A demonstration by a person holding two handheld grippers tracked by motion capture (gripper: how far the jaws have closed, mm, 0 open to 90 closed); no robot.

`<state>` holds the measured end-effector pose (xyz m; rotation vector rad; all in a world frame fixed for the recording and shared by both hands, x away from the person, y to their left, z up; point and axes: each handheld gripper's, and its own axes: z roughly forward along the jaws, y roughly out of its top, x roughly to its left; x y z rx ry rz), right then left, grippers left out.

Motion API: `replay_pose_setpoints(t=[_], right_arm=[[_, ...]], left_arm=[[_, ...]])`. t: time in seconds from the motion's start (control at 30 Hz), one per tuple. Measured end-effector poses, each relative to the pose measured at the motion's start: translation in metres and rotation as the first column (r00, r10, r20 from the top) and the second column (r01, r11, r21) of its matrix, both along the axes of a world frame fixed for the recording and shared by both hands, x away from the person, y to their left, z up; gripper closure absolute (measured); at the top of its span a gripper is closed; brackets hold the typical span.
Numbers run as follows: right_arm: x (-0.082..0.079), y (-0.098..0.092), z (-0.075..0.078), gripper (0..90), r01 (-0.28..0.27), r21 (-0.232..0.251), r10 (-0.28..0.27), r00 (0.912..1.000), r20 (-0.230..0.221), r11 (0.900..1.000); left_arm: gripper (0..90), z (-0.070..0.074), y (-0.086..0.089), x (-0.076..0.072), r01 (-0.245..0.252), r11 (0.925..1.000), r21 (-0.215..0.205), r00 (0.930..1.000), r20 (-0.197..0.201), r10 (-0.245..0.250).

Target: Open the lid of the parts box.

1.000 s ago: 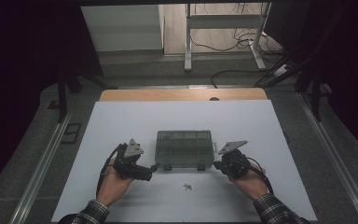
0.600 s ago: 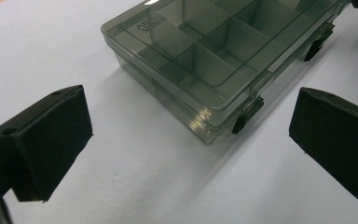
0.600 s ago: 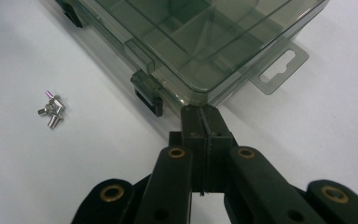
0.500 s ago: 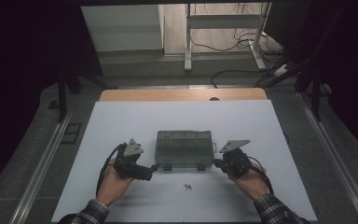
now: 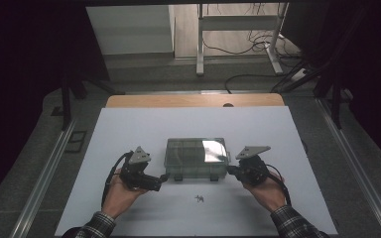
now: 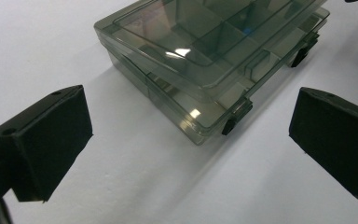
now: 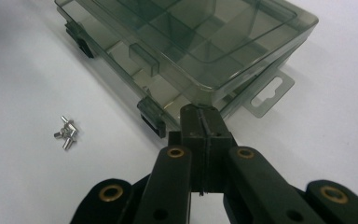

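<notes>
Table (image 5: 129,134) had a white top w/ a bare wood strip (image 5: 193,100) along the far edge; a small dark notch sat in that strip, right of centre. Grey metal rails (image 5: 42,183) ran along the left & right edges. Floor beyond the far edge was grey, lit in the middle, w/ both far corners and side areas lost in near-black. A pale cabinet or panel (image 5: 129,29) stood at back left. A white-framed stand (image 5: 238,34) stood at back centre-right, its feet on light flooring. Black cables (image 5: 258,74) trailed over the floor near it. Light fell mostly on the table top, rest of room dim.
</notes>
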<state>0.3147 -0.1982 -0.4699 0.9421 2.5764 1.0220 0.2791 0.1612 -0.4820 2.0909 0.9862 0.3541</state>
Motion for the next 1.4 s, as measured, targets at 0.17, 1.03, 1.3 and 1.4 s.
replay_pose_setpoints(t=[0.17, 1.03, 1.3, 1.4], right_arm=[[0.001, 0.000, 0.003, 89.0, 0.000, 0.013, 0.000, 1.0000, 0.009, 1.000], [0.012, 0.005, 0.015, 89.0, 0.021, 0.061, -0.024, 0.9980, 0.059, 0.998], [0.017, 0.006, 0.022, 89.0, 0.021, 0.075, -0.027, 0.9964, 0.080, 0.997], [0.019, 0.007, 0.024, 89.0, 0.019, 0.086, -0.027, 0.9956, 0.090, 0.996]], left_arm=[[2.1, 0.000, -0.001, 0.000, 0.002, 0.9999, 0.016, 1.0000, -0.008, -0.002], [37.8, 0.003, 0.004, -0.001, 0.019, 0.9991, -0.038, 0.9996, -0.021, -0.020], [53.1, 0.003, 0.003, -0.001, 0.031, 0.9991, -0.030, 0.9990, -0.030, -0.032], [61.5, 0.003, 0.003, -0.001, 0.040, 0.9988, -0.029, 0.9982, -0.043, -0.042]])
